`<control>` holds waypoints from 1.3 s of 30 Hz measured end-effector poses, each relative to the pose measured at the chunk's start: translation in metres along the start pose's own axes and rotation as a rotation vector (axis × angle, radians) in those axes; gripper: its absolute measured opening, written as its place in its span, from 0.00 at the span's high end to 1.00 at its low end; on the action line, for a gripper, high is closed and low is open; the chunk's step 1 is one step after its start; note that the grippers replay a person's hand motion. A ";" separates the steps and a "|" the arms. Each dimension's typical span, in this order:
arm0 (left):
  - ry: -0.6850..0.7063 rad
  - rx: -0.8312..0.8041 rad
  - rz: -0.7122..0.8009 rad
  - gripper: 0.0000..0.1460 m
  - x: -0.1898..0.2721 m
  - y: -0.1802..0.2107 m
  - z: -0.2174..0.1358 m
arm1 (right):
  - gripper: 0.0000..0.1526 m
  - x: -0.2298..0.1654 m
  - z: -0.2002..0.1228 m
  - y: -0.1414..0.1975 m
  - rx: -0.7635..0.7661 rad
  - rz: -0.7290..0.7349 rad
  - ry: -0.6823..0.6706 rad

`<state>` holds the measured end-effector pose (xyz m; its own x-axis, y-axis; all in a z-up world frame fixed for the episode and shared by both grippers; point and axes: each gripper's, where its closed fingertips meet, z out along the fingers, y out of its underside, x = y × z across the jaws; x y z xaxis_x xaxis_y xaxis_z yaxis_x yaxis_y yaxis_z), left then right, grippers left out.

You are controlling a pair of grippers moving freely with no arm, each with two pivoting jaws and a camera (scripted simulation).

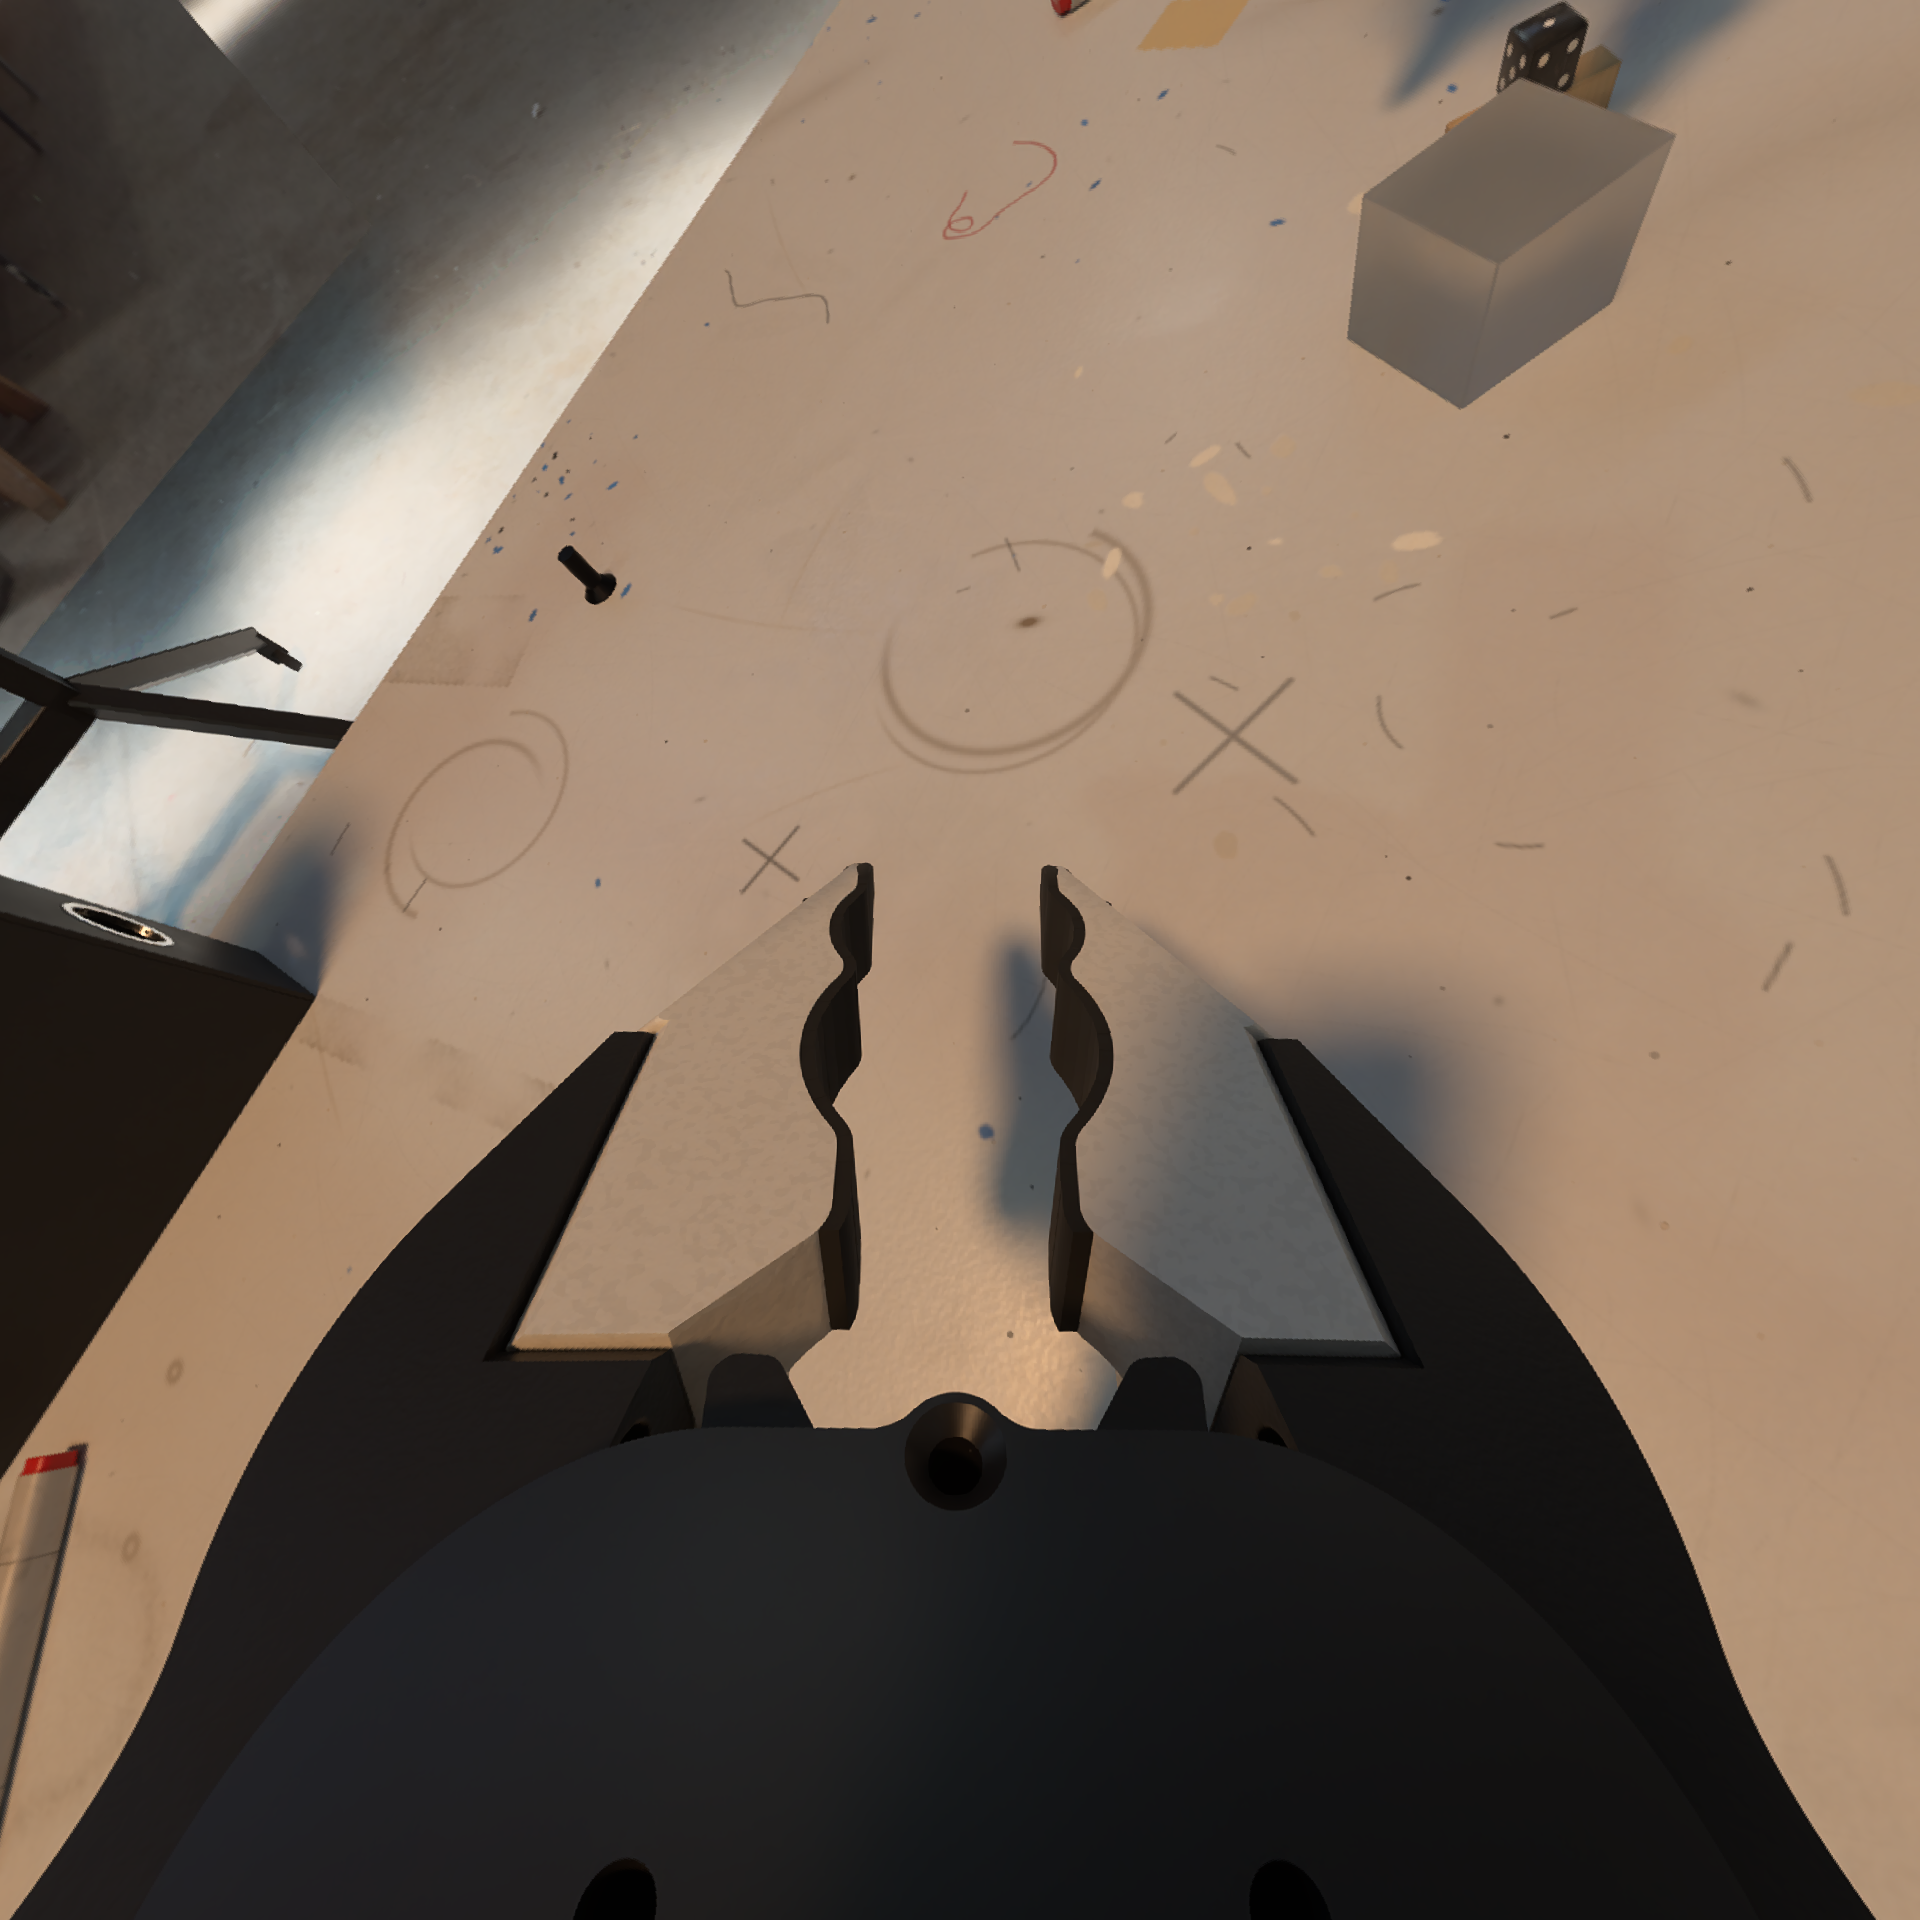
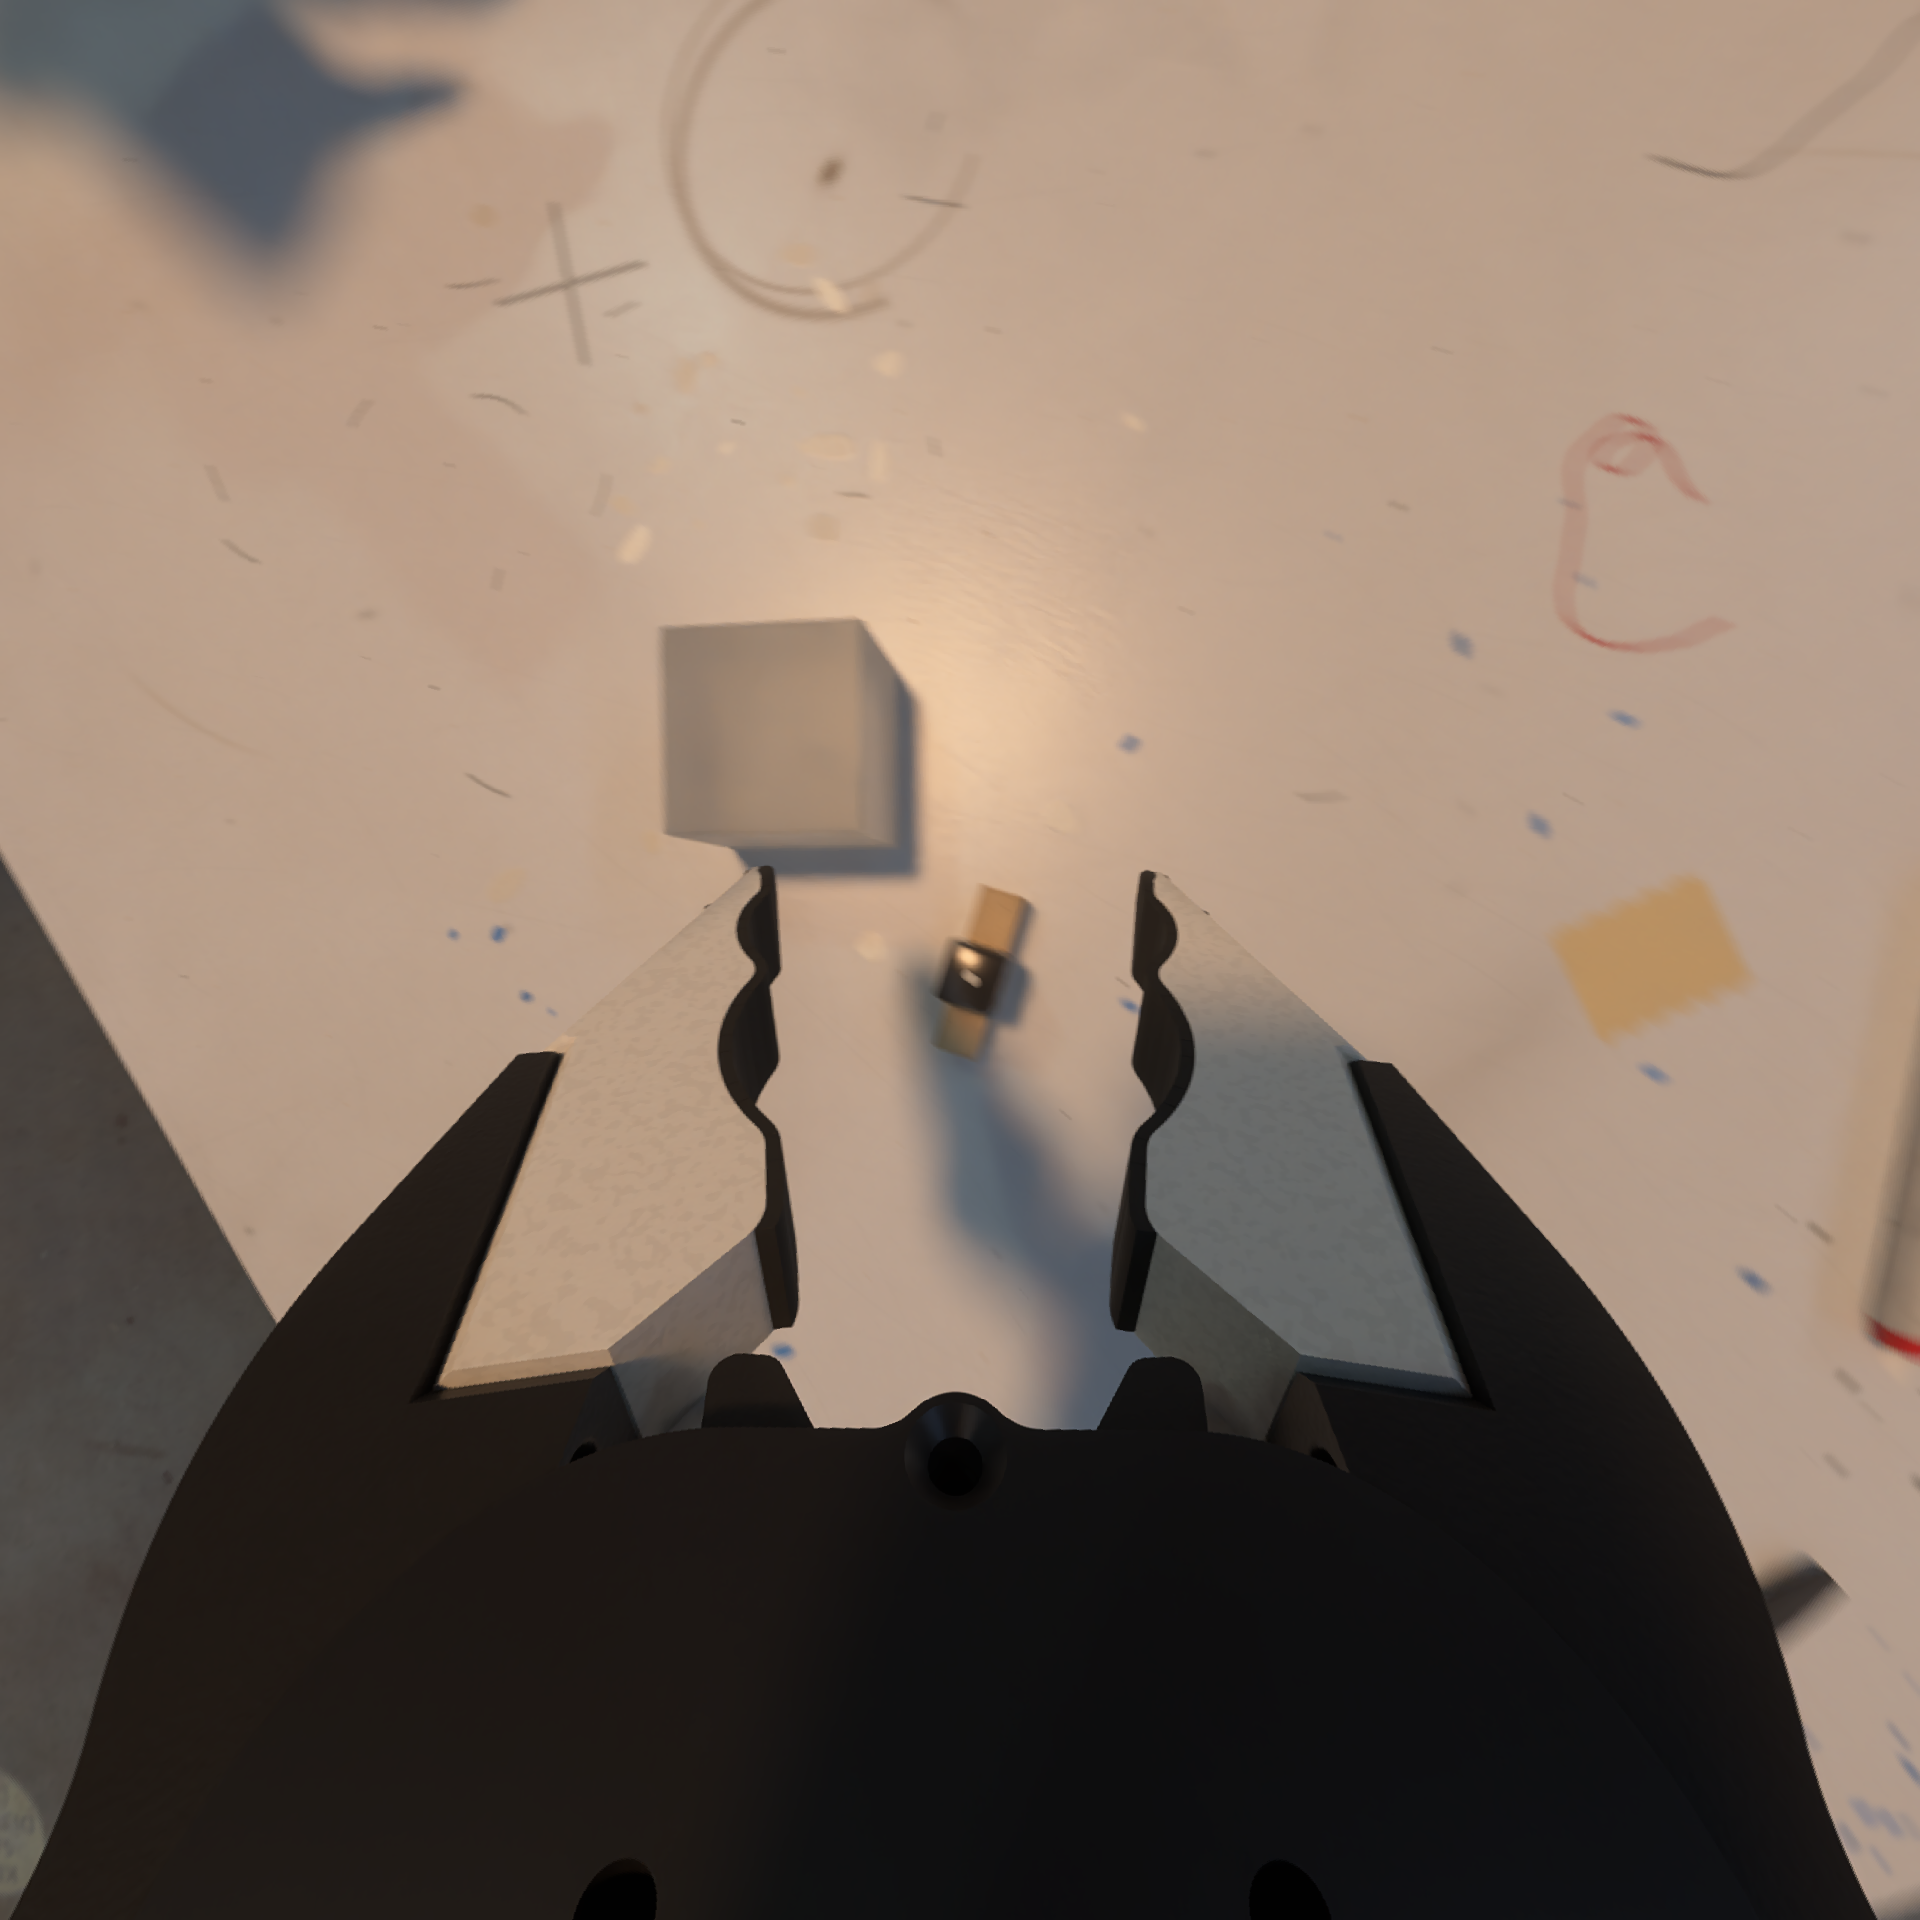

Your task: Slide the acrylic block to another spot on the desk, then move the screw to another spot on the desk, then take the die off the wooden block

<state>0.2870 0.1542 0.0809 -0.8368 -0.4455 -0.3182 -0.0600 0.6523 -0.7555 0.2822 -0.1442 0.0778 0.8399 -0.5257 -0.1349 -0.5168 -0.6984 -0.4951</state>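
A frosted grey acrylic block (image 1: 1507,249) stands on the desk at the upper right of the left wrist view. It also shows in the right wrist view (image 2: 779,732), just beyond my left finger. A black die (image 1: 1543,47) sits on a small wooden block (image 1: 1595,78) behind it. In the right wrist view the die (image 2: 971,977) on the wooden block (image 2: 987,920) lies below and between my fingers. A black screw (image 1: 587,575) lies near the desk's left edge. My left gripper (image 1: 956,883) is open and empty above the desk. My right gripper (image 2: 956,888) is open and empty, high above the die.
The pale desk (image 1: 1039,468) bears pencil circles and crosses. Its left edge drops to a grey floor. A black box (image 1: 114,1039) stands at that edge. A marker with a red band (image 2: 1886,1247) lies at the right, near a tan paper patch (image 2: 1652,956).
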 end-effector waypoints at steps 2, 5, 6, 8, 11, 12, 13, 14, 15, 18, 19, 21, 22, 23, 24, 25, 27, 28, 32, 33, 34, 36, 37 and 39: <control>0.006 -0.003 0.005 0.78 0.000 -0.002 0.004 | 0.49 -0.020 0.020 -0.005 -0.002 -0.024 -0.030; 0.020 -0.003 0.008 0.78 0.002 -0.004 0.008 | 0.45 -0.034 0.047 0.004 -0.090 -0.027 -0.021; 0.023 -0.006 0.010 0.78 0.003 -0.004 0.008 | 0.44 -0.038 0.054 0.008 -0.116 -0.010 -0.032; 0.029 -0.008 0.006 0.78 0.005 -0.002 0.010 | 0.38 -0.043 0.065 0.008 -0.083 0.014 -0.056; 0.043 -0.010 -0.010 0.78 0.006 0.002 0.014 | 0.43 -0.045 0.075 0.007 -0.063 0.008 -0.033; 0.047 -0.011 -0.012 0.78 0.006 0.003 0.016 | 0.46 -0.045 0.076 0.006 -0.055 0.006 -0.028; 0.050 -0.010 -0.013 0.78 0.007 0.004 0.017 | 0.51 -0.045 0.077 0.004 -0.044 0.000 -0.020; 0.053 -0.008 -0.013 0.78 0.007 0.004 0.019 | 0.58 -0.046 0.078 0.002 -0.033 -0.002 -0.017; 0.055 -0.006 -0.012 0.78 0.007 0.004 0.020 | 0.60 -0.047 0.079 0.001 -0.025 -0.001 -0.015; 0.057 -0.005 -0.016 0.78 0.007 0.006 0.021 | 0.60 -0.051 0.083 -0.005 -0.013 -0.005 0.001; 0.057 -0.003 -0.020 0.78 0.006 0.006 0.022 | 0.60 -0.054 0.085 -0.008 -0.004 0.001 -0.004; 0.057 0.001 -0.028 0.78 0.005 0.007 0.022 | 0.60 -0.058 0.090 -0.015 0.015 0.011 -0.011; 0.056 0.003 -0.031 0.78 0.004 0.007 0.022 | 0.60 -0.060 0.092 -0.019 0.021 0.010 -0.007; 0.053 0.004 -0.032 0.79 0.003 0.007 0.022 | 0.60 -0.060 0.094 -0.022 0.023 0.004 0.003; 0.052 0.004 -0.033 0.79 0.003 0.008 0.022 | 0.60 -0.061 0.096 -0.025 0.021 0.001 0.008; 0.050 0.005 -0.034 0.79 0.002 0.008 0.021 | 0.60 -0.062 0.097 -0.028 0.020 0.003 0.005; 0.043 0.008 -0.034 0.79 0.001 0.008 0.020 | 0.60 -0.065 0.101 -0.036 0.029 0.013 -0.003; 0.040 0.008 -0.035 0.79 0.000 0.008 0.020 | 0.60 -0.065 0.103 -0.039 0.035 0.018 -0.006; 0.034 0.007 -0.040 0.79 -0.001 0.010 0.019 | 0.60 -0.067 0.109 -0.047 0.028 0.009 0.000; 0.031 0.009 -0.041 0.79 -0.002 0.011 0.018 | 0.60 -0.068 0.110 -0.048 0.029 0.005 -0.004; 0.030 0.010 -0.043 0.79 -0.002 0.011 0.018 | 0.60 -0.070 0.112 -0.051 0.033 -0.003 -0.006; 0.027 0.011 -0.046 0.79 -0.003 0.011 0.018 | 0.60 -0.074 0.115 -0.056 0.039 -0.014 -0.010; 0.026 0.013 -0.047 0.79 -0.004 0.012 0.017 | 0.60 -0.076 0.117 -0.059 0.045 -0.017 -0.013; 0.020 0.013 -0.047 0.79 -0.005 0.012 0.017 | 0.60 -0.080 0.121 -0.065 0.047 -0.027 -0.013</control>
<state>0.2995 0.1543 0.0639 -0.8441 -0.4630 -0.2703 -0.0931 0.6231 -0.7766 0.2686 0.0018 0.0167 0.8555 -0.5008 -0.1318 -0.4859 -0.6885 -0.5384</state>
